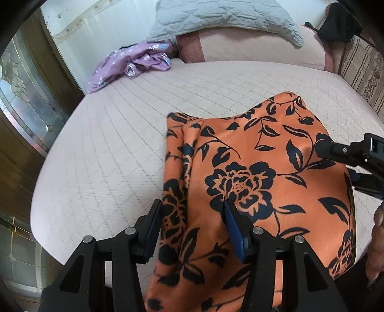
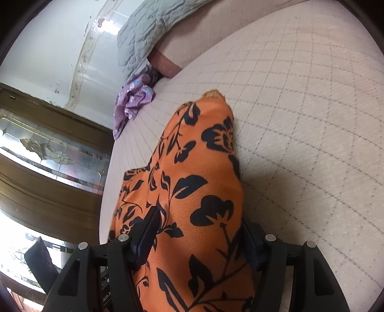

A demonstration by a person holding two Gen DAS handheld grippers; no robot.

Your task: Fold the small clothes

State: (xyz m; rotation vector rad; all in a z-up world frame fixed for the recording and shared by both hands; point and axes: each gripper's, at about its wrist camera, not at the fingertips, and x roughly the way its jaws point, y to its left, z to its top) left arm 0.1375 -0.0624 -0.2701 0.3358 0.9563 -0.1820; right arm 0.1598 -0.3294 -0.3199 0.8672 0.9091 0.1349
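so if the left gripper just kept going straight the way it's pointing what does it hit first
Most likely the orange floral garment: it already lies between the left gripper's open fingers and spreads ahead of them. Under it is the quilted bed cover. Depth is hard to judge through the fisheye view.

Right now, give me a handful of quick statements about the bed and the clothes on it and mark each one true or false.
1. The orange floral garment lies on the bed. True.
2. A purple garment is neatly folded. False: it lies crumpled near the bed's far edge.
3. A grey quilted pillow sits at the bed's head. True.
4. The left gripper is clamped shut beside the orange cloth. False: its jaws stand apart, with cloth between them.
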